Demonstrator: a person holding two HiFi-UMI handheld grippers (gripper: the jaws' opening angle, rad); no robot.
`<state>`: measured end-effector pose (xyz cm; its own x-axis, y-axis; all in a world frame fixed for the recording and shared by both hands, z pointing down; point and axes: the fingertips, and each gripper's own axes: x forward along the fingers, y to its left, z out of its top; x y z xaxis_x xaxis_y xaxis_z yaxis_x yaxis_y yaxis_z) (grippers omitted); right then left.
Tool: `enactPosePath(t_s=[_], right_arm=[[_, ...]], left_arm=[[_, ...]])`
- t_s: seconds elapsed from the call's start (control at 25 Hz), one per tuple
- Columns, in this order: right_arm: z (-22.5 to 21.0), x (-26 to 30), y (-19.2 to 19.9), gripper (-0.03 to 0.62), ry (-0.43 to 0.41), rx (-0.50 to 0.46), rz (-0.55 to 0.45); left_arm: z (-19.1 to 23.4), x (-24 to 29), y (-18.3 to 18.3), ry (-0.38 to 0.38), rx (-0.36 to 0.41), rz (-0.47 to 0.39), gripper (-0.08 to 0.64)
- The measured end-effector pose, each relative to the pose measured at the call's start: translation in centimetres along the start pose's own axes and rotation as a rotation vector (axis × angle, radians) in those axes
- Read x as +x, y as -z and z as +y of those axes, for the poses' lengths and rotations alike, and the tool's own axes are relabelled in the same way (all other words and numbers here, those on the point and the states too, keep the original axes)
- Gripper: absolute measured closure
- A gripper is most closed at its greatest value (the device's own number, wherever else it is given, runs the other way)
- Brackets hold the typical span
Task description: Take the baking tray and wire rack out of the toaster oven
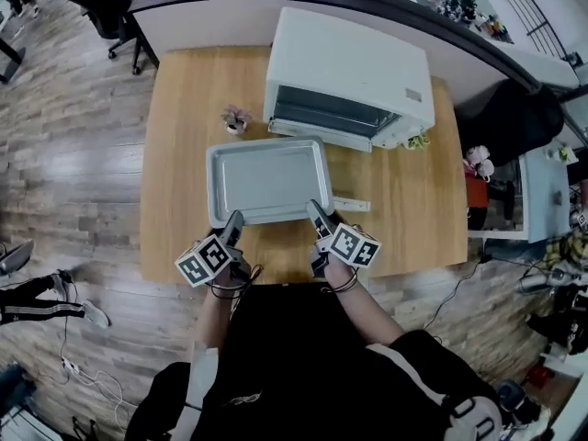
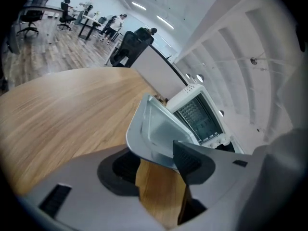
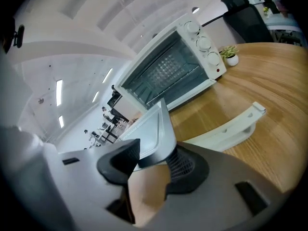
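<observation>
The baking tray is out of the toaster oven; it is in front of the open oven door, over the wooden table; the left gripper pinches the tray's near rim by the left corner; the right gripper pinches the same rim by the right corner; a white handle lies on the table just beside the tray; a small potted plant sits near the oven's left side
</observation>
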<state>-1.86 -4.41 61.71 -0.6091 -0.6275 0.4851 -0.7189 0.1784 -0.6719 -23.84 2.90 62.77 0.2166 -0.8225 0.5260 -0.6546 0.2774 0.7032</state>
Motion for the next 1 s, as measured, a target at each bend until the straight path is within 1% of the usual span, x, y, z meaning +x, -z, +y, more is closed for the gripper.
enactPosePath(t_s=[0.16,0.32,0.48,0.68,0.84,1.0], right_arm=[[1.8,2.2,1.5,0.417,-0.045,-0.048,0.076],[4.4,4.7,3.2,0.417,-0.123,-0.119,0.186],[6.7,6.8,5.6,0.417,-0.182,-0.187,0.291],[9.1,8.3,8.3,0.417,-0.241,-0.25,0.393],[10.7,9.3,10.3,0.417,-0.276,-0.288,0.45],[11.7,9.9,11.7,0.416,-0.287,-0.297,0.484]], left_arm=[[2.5,-2.2,-0.5,-0.053,-0.053,-0.067,0.344],[5.3,-5.0,0.1,-0.126,-0.151,-0.152,0.342],[7.8,-7.8,0.8,-0.189,-0.244,-0.231,0.342],[10.2,-11.0,1.8,-0.257,-0.324,-0.311,0.342],[11.8,-13.0,2.5,-0.298,-0.374,-0.357,0.343],[13.2,-13.8,3.1,-0.32,-0.416,-0.367,0.343]])
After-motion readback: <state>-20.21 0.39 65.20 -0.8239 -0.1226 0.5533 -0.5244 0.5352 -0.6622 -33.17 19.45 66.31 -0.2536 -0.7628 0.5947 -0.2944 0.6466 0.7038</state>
